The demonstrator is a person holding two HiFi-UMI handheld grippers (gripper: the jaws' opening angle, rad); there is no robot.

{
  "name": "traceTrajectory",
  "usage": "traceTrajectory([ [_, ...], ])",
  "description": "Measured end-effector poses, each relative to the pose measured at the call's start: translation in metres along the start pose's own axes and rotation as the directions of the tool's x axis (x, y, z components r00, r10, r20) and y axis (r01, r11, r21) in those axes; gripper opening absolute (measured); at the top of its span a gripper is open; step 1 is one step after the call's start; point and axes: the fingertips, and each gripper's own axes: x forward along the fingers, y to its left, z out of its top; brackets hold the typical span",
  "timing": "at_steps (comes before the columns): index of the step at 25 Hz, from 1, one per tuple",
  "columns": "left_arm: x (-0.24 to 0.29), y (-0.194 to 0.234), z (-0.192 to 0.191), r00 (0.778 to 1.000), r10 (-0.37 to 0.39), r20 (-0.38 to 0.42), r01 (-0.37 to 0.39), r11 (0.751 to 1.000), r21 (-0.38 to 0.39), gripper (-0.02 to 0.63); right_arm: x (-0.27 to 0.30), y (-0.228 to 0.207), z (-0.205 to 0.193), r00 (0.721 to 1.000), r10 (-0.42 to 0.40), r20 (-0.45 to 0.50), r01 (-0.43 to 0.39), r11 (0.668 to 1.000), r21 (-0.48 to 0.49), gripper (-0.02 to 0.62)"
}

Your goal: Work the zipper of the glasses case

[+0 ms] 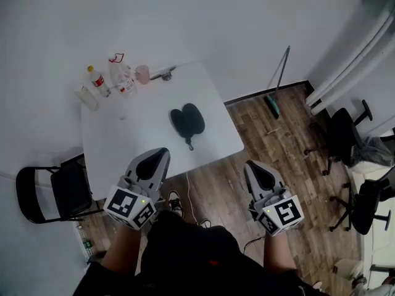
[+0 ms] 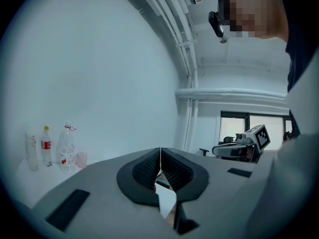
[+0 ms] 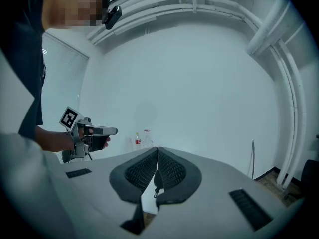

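The black glasses case [image 1: 187, 121] lies on the white table [image 1: 216, 97], spread into two lobes, with a short strap [image 1: 189, 143] pointing toward the table's near edge. My left gripper [image 1: 162, 152] hovers at that near edge, short of the case, jaws shut and empty. Over the wooden floor to the right of the table, my right gripper [image 1: 252, 165] is shut too, holding nothing. In the left gripper view the jaws [image 2: 160, 156] meet in a closed seam. The right gripper view shows its jaws [image 3: 157, 156] pressed together likewise. Neither gripper view shows the case.
Two plastic bottles [image 1: 97, 81] [image 1: 121, 76], a pink cup [image 1: 142, 74] and a glass [image 1: 87, 97] stand at the table's far left corner. A black folding chair [image 1: 46, 193] is left of the table. Office chairs [image 1: 345, 134] stand at the right, and a long-handled tool [image 1: 274, 85] leans on the wall.
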Motion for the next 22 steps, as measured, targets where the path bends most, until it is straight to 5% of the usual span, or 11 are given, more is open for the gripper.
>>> traceTrajectory([
  [12, 0.038, 0.143, -0.005, 0.999, -0.045, -0.024, 0.045, 0.999, -0.027, 0.025, 0.159, 0.008, -0.005, 0.995, -0.015, -0.099, 0.009, 0.998, -0.056, 0.021],
  [18, 0.059, 0.162, -0.021, 0.997, -0.029, -0.072, 0.035, 0.996, 0.079, 0.025, 0.19, -0.012, -0.027, 0.987, -0.019, -0.158, 0.011, 0.999, -0.052, 0.021],
  [22, 0.075, 0.159, -0.025, 0.997, -0.028, -0.069, 0.028, 1.0, 0.01, 0.025, 0.207, -0.04, -0.052, 0.977, -0.007, -0.215, 0.0, 1.0, -0.031, 0.023],
])
